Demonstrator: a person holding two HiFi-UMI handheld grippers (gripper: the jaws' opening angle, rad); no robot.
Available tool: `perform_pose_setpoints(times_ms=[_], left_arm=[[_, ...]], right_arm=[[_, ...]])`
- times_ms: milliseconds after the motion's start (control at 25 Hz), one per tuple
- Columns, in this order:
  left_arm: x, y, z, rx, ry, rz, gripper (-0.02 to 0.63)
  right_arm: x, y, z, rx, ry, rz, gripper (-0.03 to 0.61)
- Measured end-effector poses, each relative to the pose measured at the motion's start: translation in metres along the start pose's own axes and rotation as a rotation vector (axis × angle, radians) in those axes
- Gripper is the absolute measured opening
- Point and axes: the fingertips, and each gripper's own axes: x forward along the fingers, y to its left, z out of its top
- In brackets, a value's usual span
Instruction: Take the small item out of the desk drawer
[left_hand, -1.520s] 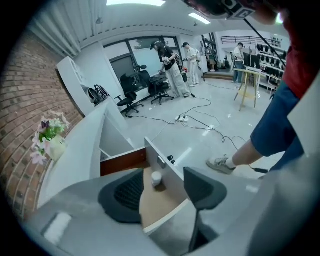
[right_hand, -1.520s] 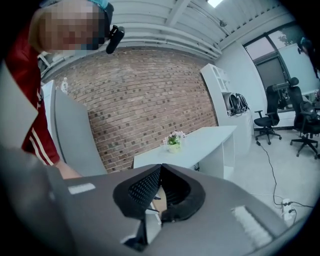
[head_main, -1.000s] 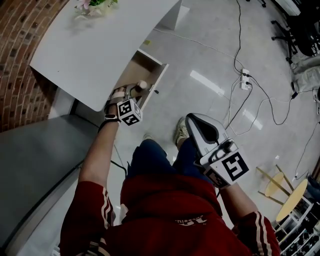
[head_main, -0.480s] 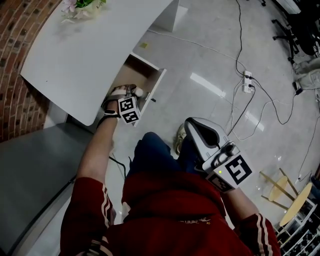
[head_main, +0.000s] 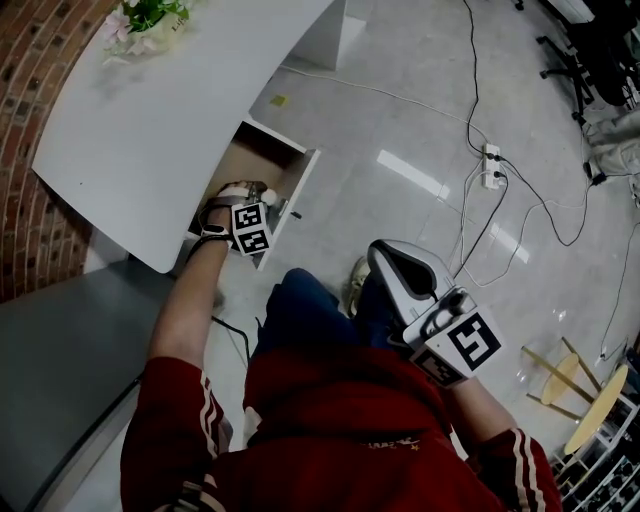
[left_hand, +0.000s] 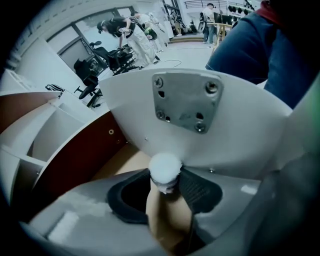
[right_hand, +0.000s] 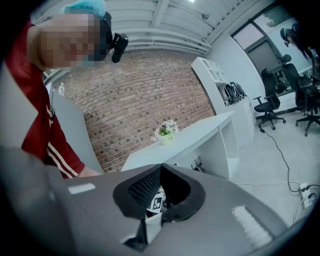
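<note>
right tongs (right_hand: 160, 166) closed, white desk (right_hand: 200, 132), flowers (right_hand: 166, 130), brick wall (right_hand: 140, 100)

Room: brick wall, white furniture, glossy floor.
Red brick wall (head_main: 30, 200) behind a curved white desk (head_main: 150, 130) with a flower pot (head_main: 145, 22) on top. Pale glossy floor (head_main: 400, 90) shows light glare, with a power strip (head_main: 490, 160) and loose cables (head_main: 470, 60) on it. White shelving unit (right_hand: 212, 70), black office chairs (right_hand: 267, 107) and large windows (right_hand: 252, 35) on the far side.

Small bottle (left_hand: 164, 169) with a round white cap and tan body, inside the open drawer (head_main: 300, 185), just behind its white front panel; drawer pulled out from under the white bench (head_main: 150, 120), floor pale wood.
</note>
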Motion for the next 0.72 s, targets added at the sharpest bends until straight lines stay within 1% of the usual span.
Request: perform_pose_setpoints(times_ms=[160, 240, 400, 600, 720], left_arm=[[-0.002, 0.002, 0.003, -0.005, -0.004, -0.013, 0.167], [-0.008, 0.004, 0.006, -0.026, -0.014, -0.004, 0.163], [-0.031, 0.016, 0.015, -0.11, -0.045, 0.028, 0.163], [-0.068, 0.033, 0.024, -0.202, -0.057, 0.092, 0.163], [-0.096, 0.039, 0.038, -0.285, -0.102, 0.12, 0.163]], right_arm=[[-0.001, -0.005, 0.0, 0.007, 0.008, -0.001, -0.009], [-0.001, -0.003, 0.004, 0.009, 0.012, 0.008, -0.009], [-0.008, 0.009, 0.022, 0.003, 0.013, 0.03, -0.009], [-0.023, 0.026, 0.048, -0.011, 0.02, 0.038, -0.009], [-0.033, 0.038, 0.069, -0.021, 0.023, 0.044, -0.009]])
